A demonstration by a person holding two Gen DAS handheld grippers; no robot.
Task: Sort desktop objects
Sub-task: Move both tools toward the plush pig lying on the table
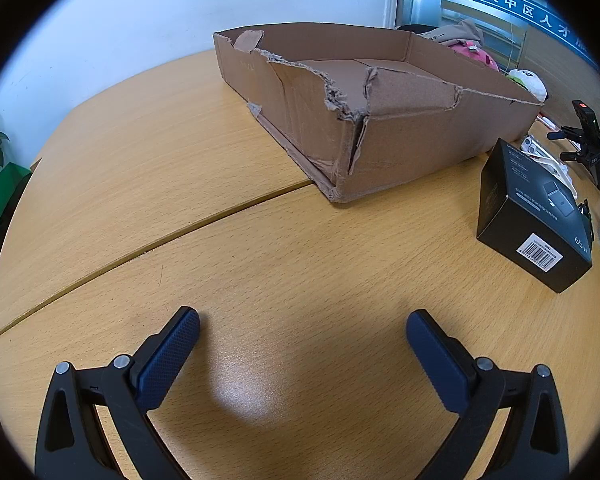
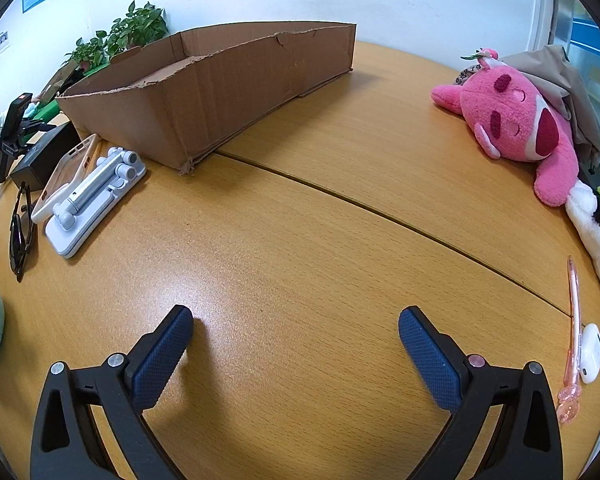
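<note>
Both hand-held grippers, left (image 1: pixel 302 330) and right (image 2: pixel 295 326), spread wide, empty, low over wooden bench (image 2: pixel 300 240). Torn brown cardboard box (image 1: pixel 380 120) apparently empty; sorting seemingly unstarted. Black retail box (image 1: pixel 534 216) beside it, likely first pick for left.

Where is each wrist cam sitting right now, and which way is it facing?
Left wrist: low over the table, facing the torn cardboard box and black box; left gripper open.
Right wrist: low over the table, facing the cardboard box's long side, pink plush at right; right gripper open.
Shared: cardboard box, black box.
</note>
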